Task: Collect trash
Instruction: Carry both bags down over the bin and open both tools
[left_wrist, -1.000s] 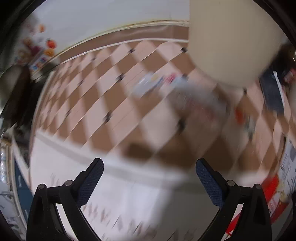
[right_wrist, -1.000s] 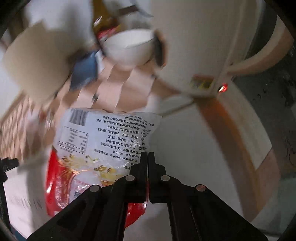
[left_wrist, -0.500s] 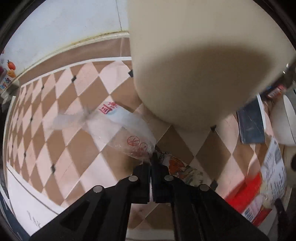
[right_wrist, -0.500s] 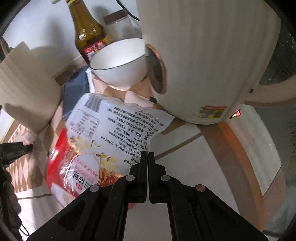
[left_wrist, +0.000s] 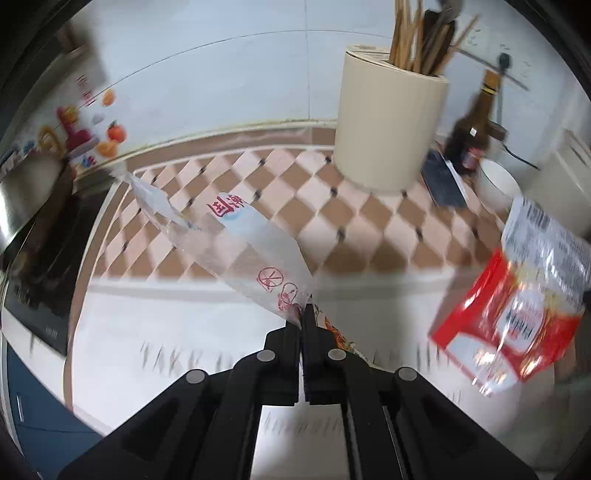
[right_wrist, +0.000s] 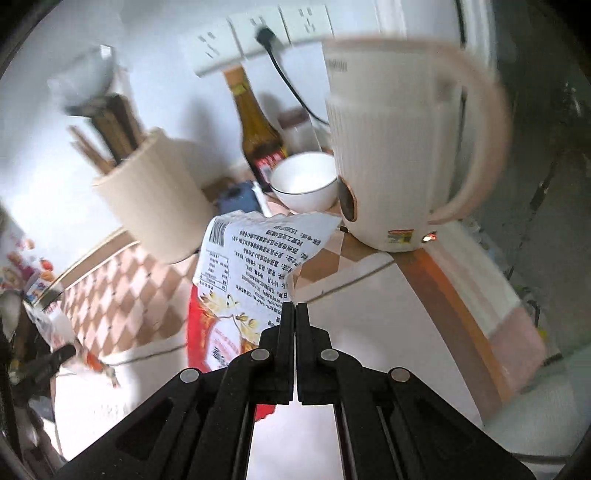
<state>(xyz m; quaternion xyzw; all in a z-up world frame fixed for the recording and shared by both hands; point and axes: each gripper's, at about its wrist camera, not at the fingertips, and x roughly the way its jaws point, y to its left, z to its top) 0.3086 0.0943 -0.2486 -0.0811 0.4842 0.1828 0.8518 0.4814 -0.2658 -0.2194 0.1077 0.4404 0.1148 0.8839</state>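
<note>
My left gripper is shut on a clear plastic wrapper with red print and holds it above the checkered counter; an orange-printed scrap hangs by the fingertips. My right gripper is shut on a red and white food bag, lifted off the counter. The bag also shows at the right of the left wrist view. The left gripper with its wrapper shows small at the left edge of the right wrist view.
A cream utensil holder with chopsticks stands at the back. A brown bottle, a white bowl, a blue object and a white kettle stand at the right. A dark stove is at the left.
Both grippers have risen and pulled back from the counter, each carrying its wrapper. The left gripper, open a second ago, closed on the clear wrapper.
</note>
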